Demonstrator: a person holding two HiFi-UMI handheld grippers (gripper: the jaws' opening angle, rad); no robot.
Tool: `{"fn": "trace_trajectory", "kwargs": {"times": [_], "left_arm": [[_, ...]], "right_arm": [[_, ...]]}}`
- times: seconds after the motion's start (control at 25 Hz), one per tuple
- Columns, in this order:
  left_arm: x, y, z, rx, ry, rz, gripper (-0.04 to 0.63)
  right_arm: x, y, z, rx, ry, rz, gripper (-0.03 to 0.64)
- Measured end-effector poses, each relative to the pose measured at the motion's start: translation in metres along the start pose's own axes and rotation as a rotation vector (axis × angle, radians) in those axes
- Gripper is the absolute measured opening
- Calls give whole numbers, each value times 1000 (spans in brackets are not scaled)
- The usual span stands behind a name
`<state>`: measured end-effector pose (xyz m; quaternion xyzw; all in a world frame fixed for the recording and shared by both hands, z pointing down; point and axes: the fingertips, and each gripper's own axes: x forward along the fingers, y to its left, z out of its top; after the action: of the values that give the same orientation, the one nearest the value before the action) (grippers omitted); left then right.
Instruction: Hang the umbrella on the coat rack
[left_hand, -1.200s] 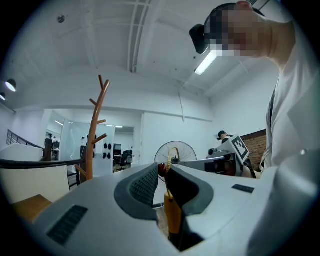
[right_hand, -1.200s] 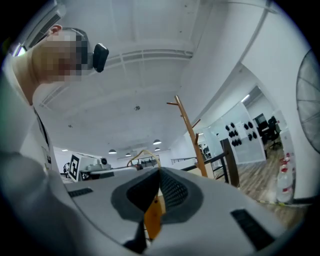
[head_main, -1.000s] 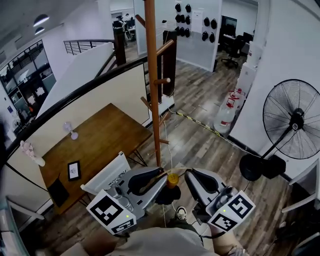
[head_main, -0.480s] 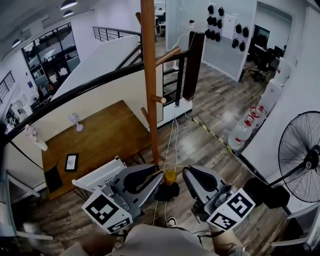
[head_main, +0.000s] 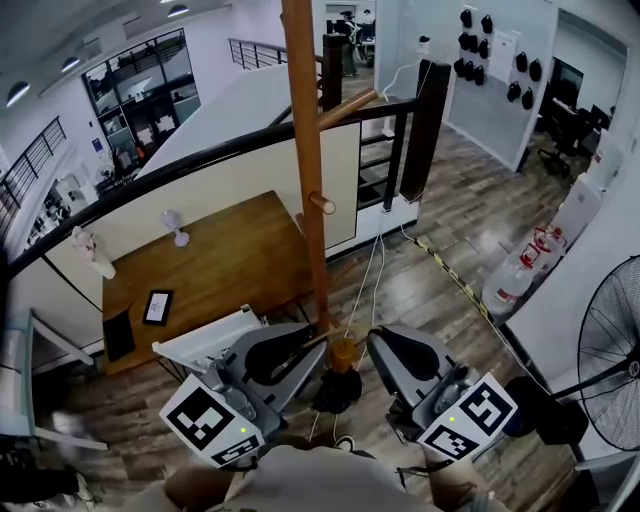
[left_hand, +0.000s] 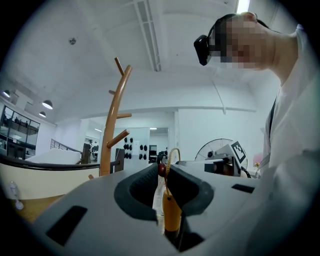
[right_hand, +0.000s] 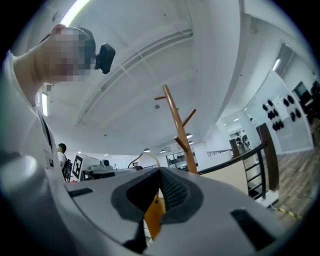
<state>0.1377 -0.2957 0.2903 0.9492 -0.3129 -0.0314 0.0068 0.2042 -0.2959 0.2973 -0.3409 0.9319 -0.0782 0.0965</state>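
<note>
The wooden coat rack rises straight ahead, one short peg at mid height and a longer one above; it also shows in the left gripper view as coat rack and in the right gripper view as coat rack. The folded black umbrella hangs upright with its orange handle on top, just in front of the pole's foot. My left gripper is shut on the handle's cord loop by a red bead. My right gripper is shut at the loop's other side, with the handle just below its tips.
A wooden table with a small tablet stands left of the rack, behind a black railing. White cables trail on the floor by the pole. A gas cylinder and a standing fan are at the right.
The head view has swung left and up, so the fan has slid toward the right edge. Both grippers keep the umbrella at the same spot before the pole.
</note>
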Motion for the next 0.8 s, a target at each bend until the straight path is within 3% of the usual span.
{"fn": "trace_trajectory", "kwargs": {"times": [0.36,0.8], "left_arm": [[10,17,-3,-29,34,-42,58],[13,40,30,-8,-30,-113,58]], "right_arm": [[14,-15,1,15,-2,-48,9],[35,-9,31,-49,-29,-89,9]]}}
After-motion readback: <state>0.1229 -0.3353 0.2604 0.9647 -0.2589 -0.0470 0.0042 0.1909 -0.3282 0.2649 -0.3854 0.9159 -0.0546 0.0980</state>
